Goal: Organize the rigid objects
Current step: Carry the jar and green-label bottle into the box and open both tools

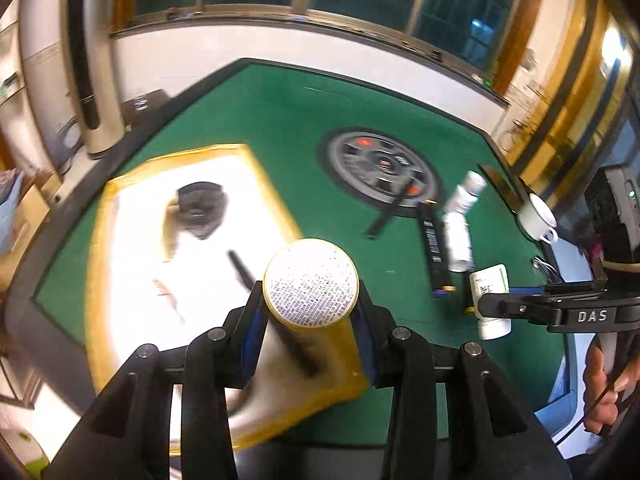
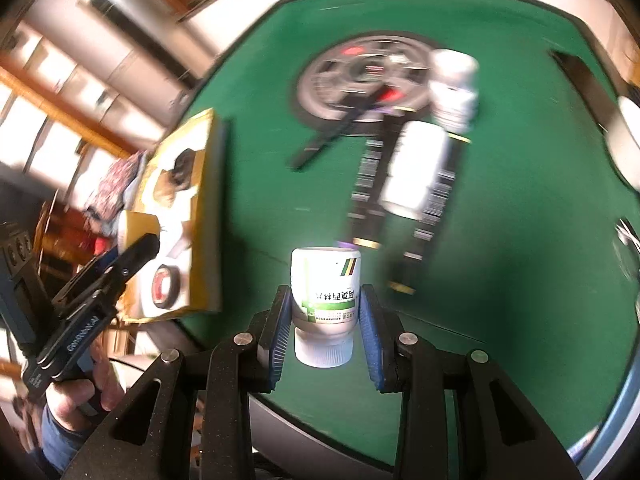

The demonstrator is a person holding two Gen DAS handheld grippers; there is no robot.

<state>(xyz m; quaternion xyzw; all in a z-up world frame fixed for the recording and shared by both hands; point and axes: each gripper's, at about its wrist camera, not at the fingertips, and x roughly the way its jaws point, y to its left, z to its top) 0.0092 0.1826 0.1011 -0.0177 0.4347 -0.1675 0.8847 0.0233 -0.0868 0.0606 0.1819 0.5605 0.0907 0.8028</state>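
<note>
My left gripper is shut on a yellow round jar with a white printed end, held above a yellow-rimmed white tray. The tray holds a black object and a black tape roll. My right gripper is shut on a small white pill bottle with green label, cap toward the camera, above the green table. The bottle and right gripper also show in the left wrist view; the left gripper with the jar shows in the right wrist view.
On the green table lie two white bottles, black barcode sticks and a black strip by the round wheel-like centre panel. A white cup stands at the right edge.
</note>
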